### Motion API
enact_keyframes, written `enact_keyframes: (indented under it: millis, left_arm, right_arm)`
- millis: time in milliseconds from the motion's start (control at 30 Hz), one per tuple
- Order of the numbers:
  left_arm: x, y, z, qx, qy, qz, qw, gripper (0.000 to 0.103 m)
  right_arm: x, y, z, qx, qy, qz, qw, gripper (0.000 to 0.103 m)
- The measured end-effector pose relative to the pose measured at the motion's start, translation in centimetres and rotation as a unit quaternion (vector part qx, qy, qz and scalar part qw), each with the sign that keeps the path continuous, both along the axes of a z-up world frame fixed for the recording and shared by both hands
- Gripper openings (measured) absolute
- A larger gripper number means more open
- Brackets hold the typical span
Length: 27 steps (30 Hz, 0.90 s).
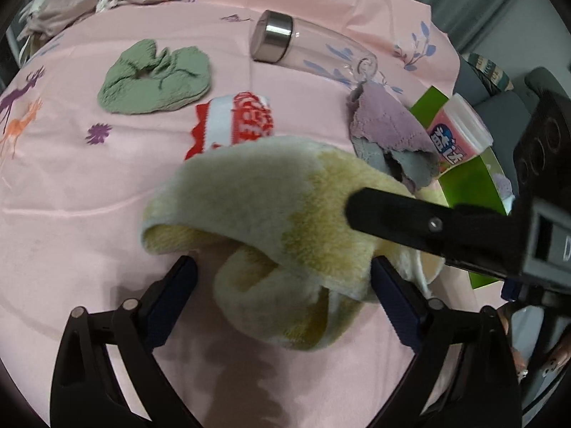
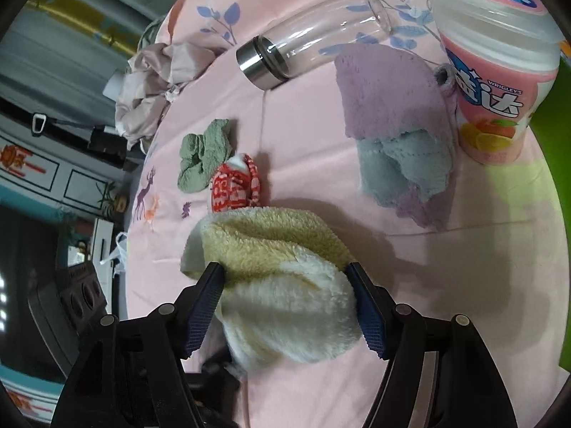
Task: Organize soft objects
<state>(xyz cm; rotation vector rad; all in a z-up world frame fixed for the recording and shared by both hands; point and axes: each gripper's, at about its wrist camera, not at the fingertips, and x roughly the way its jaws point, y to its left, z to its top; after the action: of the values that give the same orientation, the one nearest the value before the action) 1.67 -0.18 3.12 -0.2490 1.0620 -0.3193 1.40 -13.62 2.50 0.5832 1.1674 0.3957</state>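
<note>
Little looks sorted yet: beyond my claws the green cloth (image 1: pixel 153 80), red sock (image 1: pixel 235 121) and purple cloth (image 2: pixel 392 107) lie scattered on the bed (image 1: pixel 71 185). My right claw (image 2: pixel 285 303) pinches the yellow towel (image 2: pixel 278 260); my left claw (image 1: pixel 283 285) is spread around its other end, pads clear.

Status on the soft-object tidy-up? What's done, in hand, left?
Done: nothing visibly sorted yet.
In hand: the yellow towel sits bunched between the right gripper pads; the left gripper is open around its fold.
Left: green cloth, red-white sock and purple-grey cloth lie loose on the pink sheet.
</note>
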Motion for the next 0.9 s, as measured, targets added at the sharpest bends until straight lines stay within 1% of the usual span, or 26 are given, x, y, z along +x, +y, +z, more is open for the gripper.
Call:
enact_keyframes:
  millis: [33, 100, 133, 200, 233, 267, 300, 333, 367, 400, 500, 533, 633, 733, 833, 900]
  left_arm:
    - [0.1, -0.2, 0.0, -0.002, -0.005, -0.004, 1.0, 0.086]
    - [0.4, -0.7, -0.2, -0.009, -0.011, -0.013, 0.9998, 0.08]
    - [0.4, -1.0, -0.2, -0.009, -0.015, -0.018, 0.9997, 0.072]
    - [0.5, -1.4, -0.3, -0.016, -0.024, -0.02, 0.9994, 0.063]
    - [0.5, -1.4, -0.3, -0.021, -0.026, -0.018, 0.9993, 0.058]
    - [0.6, -1.3, -0.3, -0.034, -0.028, -0.016, 0.9989, 0.055]
    - [0.8, -1.2, -0.4, -0.05, -0.025, -0.017, 0.9983, 0.045]
    - [0.8, -1.0, -0.5, -0.066, -0.018, -0.016, 0.9975, 0.043]
    - [0.9, -0.9, -0.5, -0.075, -0.016, -0.006, 0.997, 0.041]
    - [0.8, -0.9, -0.3, -0.075, -0.019, -0.007, 0.997, 0.037]
    - [0.2, -1.4, 1.4, -0.062, -0.043, -0.015, 0.997, 0.032]
    - [0.0, -1.5, 2.0, -0.056, -0.055, -0.017, 0.9967, 0.032]
    - [-0.9, -1.9, 4.7, -0.052, -0.097, -0.026, 0.9936, 0.032]
    - [-2.0, -3.1, 8.0, -0.051, -0.149, -0.041, 0.9867, 0.032]
    - [-2.5, -4.5, 10.6, -0.046, -0.181, -0.056, 0.9808, 0.032]
    - [-2.8, -6.1, 12.9, -0.039, -0.205, -0.076, 0.9749, 0.032]
  right_arm:
    - [0.0, 0.1, -0.1, 0.001, 0.0, 0.003, 1.0, 0.072]
    - [0.1, 0.5, -0.3, -0.003, 0.001, 0.011, 1.0, 0.072]
    - [0.1, 0.6, -0.3, -0.007, 0.0, 0.013, 1.0, 0.072]
    - [0.2, 1.1, -0.4, -0.018, -0.004, 0.017, 1.0, 0.066]
    - [0.2, 1.2, -0.5, -0.019, -0.007, 0.017, 1.0, 0.065]
    - [0.2, 1.4, -0.5, -0.025, -0.01, 0.019, 0.999, 0.061]
    - [0.2, 1.5, -0.5, -0.029, -0.013, 0.021, 0.999, 0.059]
    - [0.1, 1.5, -0.4, -0.031, -0.016, 0.023, 0.999, 0.058]
    - [0.1, 1.5, -0.4, -0.03, -0.02, 0.026, 0.999, 0.054]
    - [0.0, 1.4, -0.3, -0.022, -0.021, 0.025, 0.999, 0.052]
    - [-0.5, 0.8, 0.4, 0.005, -0.027, 0.023, 0.999, 0.05]
    - [-0.7, 0.7, 0.8, 0.012, -0.034, 0.023, 0.999, 0.05]
    - [-1.8, -0.2, 3.4, 0.03, -0.074, 0.021, 0.997, 0.05]
    - [-3.2, -1.3, 6.6, 0.026, -0.124, 0.015, 0.992, 0.05]
    - [-4.4, -3.3, 9.6, 0.027, -0.162, 0.0, 0.986, 0.05]
    - [-5.3, -5.1, 11.7, 0.03, -0.192, -0.014, 0.981, 0.05]
